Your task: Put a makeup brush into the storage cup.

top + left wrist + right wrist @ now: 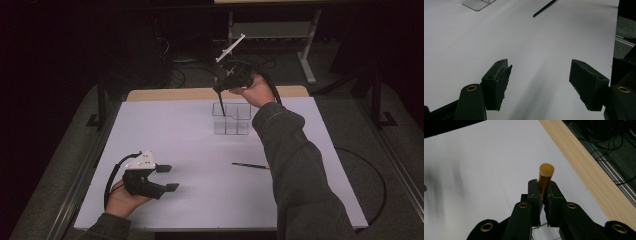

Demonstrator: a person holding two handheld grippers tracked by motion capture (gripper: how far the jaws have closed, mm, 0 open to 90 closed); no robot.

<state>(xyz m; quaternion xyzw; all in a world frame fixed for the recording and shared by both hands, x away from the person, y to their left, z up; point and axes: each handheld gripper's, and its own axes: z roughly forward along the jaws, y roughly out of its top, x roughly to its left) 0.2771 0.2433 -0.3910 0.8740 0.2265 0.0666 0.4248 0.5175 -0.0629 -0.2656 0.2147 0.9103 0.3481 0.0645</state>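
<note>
A clear compartment organizer (231, 119) stands on the white table (165, 135) toward the back. My right gripper (220, 90) hovers over its back left corner, shut on a thin brush (221, 104) whose dark handle points down into the organizer. In the right gripper view the brush (546, 173) sticks up between the closed jaws of the right gripper (543, 191), gold ferrule and bristle end toward the camera. My left gripper (169, 178) rests at the front left, open with nothing between its fingers (499, 82). A second dark brush (250, 165) lies flat on the table.
A wooden strip (200, 93) borders the table's far edge, with cables and a metal frame on the floor behind. The lying brush (545, 8) and a corner of the organizer (476, 3) appear far ahead of the left gripper (540, 82).
</note>
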